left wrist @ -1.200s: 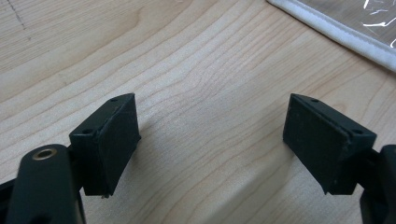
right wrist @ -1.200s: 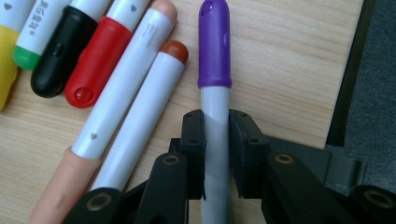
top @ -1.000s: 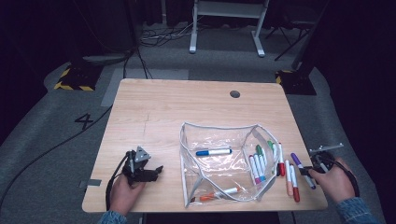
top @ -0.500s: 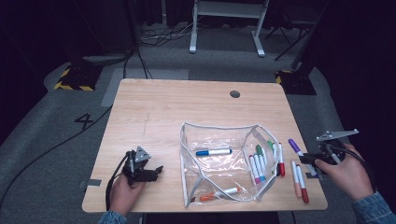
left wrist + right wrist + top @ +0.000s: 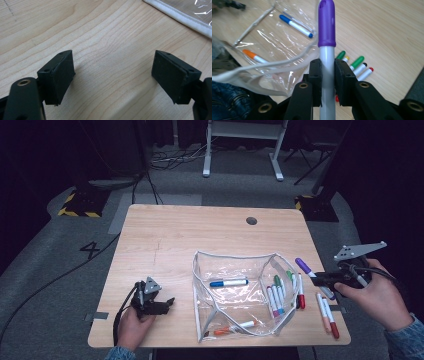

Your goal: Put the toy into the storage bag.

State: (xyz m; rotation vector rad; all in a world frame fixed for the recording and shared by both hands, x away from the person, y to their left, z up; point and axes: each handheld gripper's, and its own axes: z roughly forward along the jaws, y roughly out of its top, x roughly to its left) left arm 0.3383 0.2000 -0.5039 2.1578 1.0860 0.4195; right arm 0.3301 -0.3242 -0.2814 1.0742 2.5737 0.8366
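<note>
My right gripper (image 5: 325, 279) is shut on a purple-capped marker (image 5: 306, 268), held above the table's right edge; in the right gripper view the marker (image 5: 326, 37) stands between the pads with its cap pointing away. A clear zip pouch (image 5: 240, 295) lies open mid-table with a blue marker (image 5: 228, 283) and an orange marker (image 5: 232, 327) inside. Several markers (image 5: 282, 292) lie by the pouch's right side. My left gripper (image 5: 167, 302) rests open on the wood at front left; its pads (image 5: 62, 75) have nothing between them.
Two red-tipped markers (image 5: 327, 315) lie near the table's right front corner. A cable hole (image 5: 251, 220) is at the back of the table (image 5: 165, 240). The pouch's white edge (image 5: 180, 16) lies ahead of the left gripper.
My right gripper has risen from among the markers at the right, lifting the purple marker off the table. The left gripper has stayed in place.
</note>
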